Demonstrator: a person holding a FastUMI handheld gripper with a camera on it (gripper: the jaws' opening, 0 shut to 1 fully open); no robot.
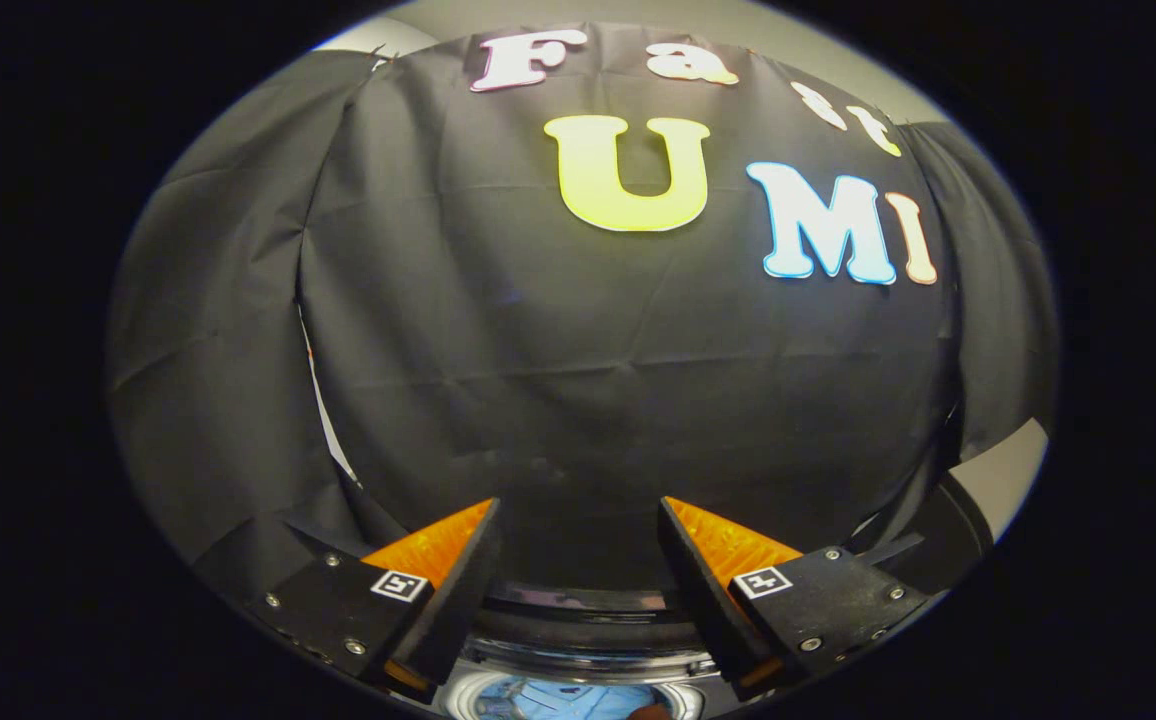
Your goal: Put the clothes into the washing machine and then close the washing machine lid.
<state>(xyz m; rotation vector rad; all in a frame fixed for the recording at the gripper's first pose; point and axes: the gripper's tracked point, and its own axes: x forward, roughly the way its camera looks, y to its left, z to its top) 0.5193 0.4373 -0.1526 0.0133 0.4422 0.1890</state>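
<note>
The hand-held gripper [578, 540] has its fingers spread wide apart with nothing between them, pointing at the black cloth wall [578, 380] of the booth. Below the fingers, at about six o'clock from the gap, the round top of the washing machine [578, 640] shows: a dark rim with a shiny ring inside it, and within the ring something light blue, most likely the clothes [558, 700] lying in the drum. A small reddish-brown bit sits at the blue patch's four o'clock; what it is cannot be told.

As a judgement: the clothes look to be already inside, so the first half seems done. The opening appears uncovered, so the lid is probably yet to be closed, though the lid itself cannot be made out here. What is left is finding the lid and bringing it down over the opening
</note>
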